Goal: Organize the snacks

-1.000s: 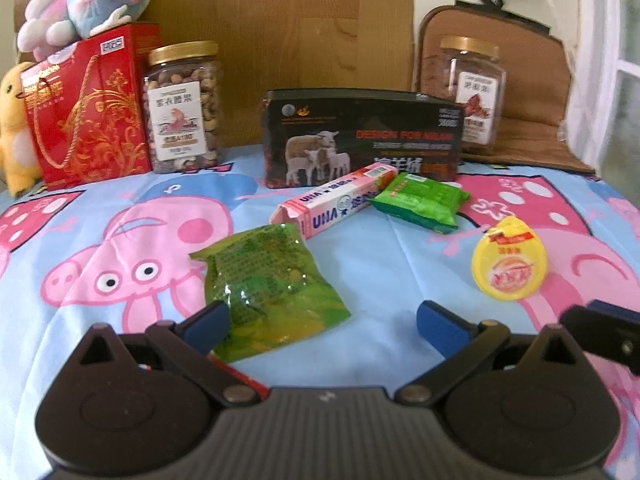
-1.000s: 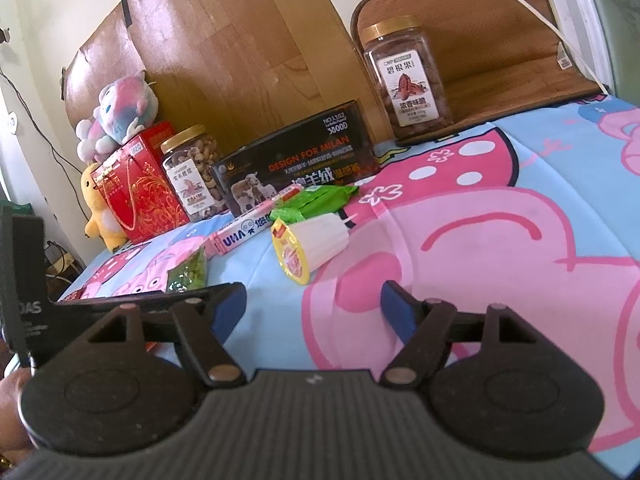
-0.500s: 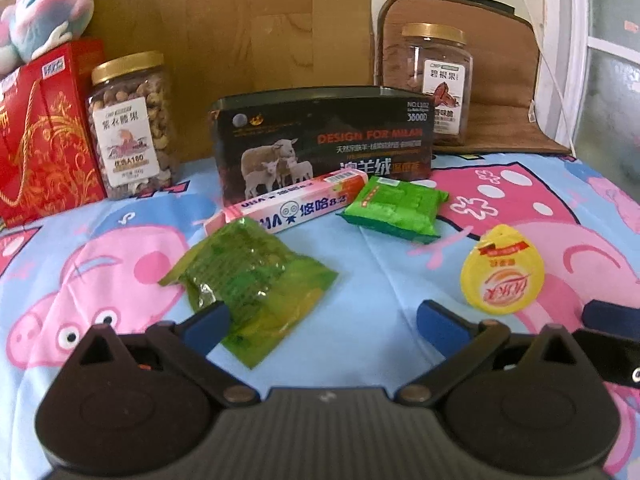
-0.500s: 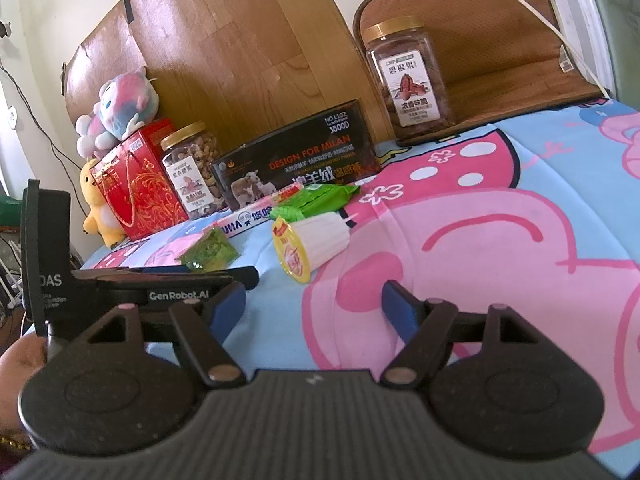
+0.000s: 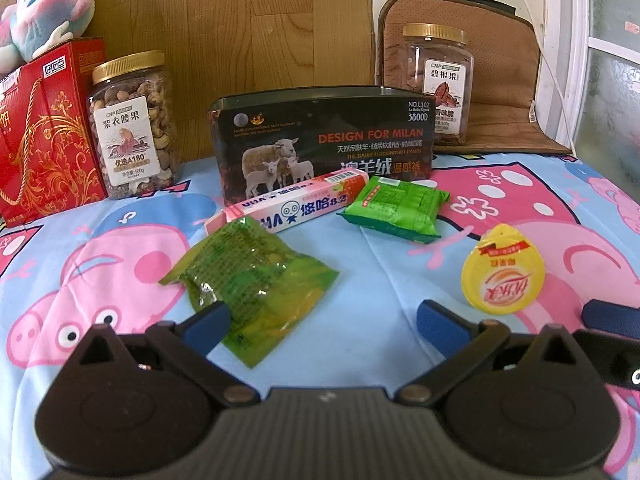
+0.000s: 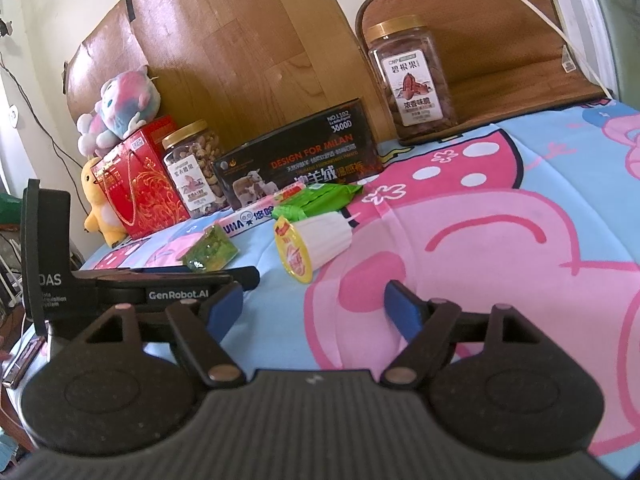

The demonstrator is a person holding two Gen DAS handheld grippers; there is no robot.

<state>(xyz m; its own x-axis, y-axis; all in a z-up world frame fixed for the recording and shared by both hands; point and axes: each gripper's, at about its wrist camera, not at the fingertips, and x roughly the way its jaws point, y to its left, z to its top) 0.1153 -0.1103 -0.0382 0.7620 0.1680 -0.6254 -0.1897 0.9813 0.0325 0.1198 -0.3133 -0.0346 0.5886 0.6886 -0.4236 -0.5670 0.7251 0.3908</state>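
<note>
Several snacks lie on a Peppa Pig sheet (image 5: 380,280). A crinkled green packet (image 5: 256,280) lies just ahead of my left gripper (image 5: 320,326), which is open and empty; its left finger overlaps the packet's near edge. Behind lie a pink candy box (image 5: 292,208), a green wrapped biscuit pack (image 5: 396,208) and a yellow-lidded jelly cup (image 5: 502,280). A black tin box (image 5: 324,140) stands open at the back. My right gripper (image 6: 314,306) is open and empty, just short of the jelly cup (image 6: 316,242).
A nut jar (image 5: 134,124) and a red gift box (image 5: 44,136) stand back left, with plush toys (image 6: 120,108). A second jar (image 5: 438,80) sits on a brown cushion (image 5: 504,92) back right. The left gripper's body (image 6: 140,284) is close on my right gripper's left.
The left gripper has swung right, so the black tin box is now centred, and it has come closer to the green packet. The right gripper has barely moved.
</note>
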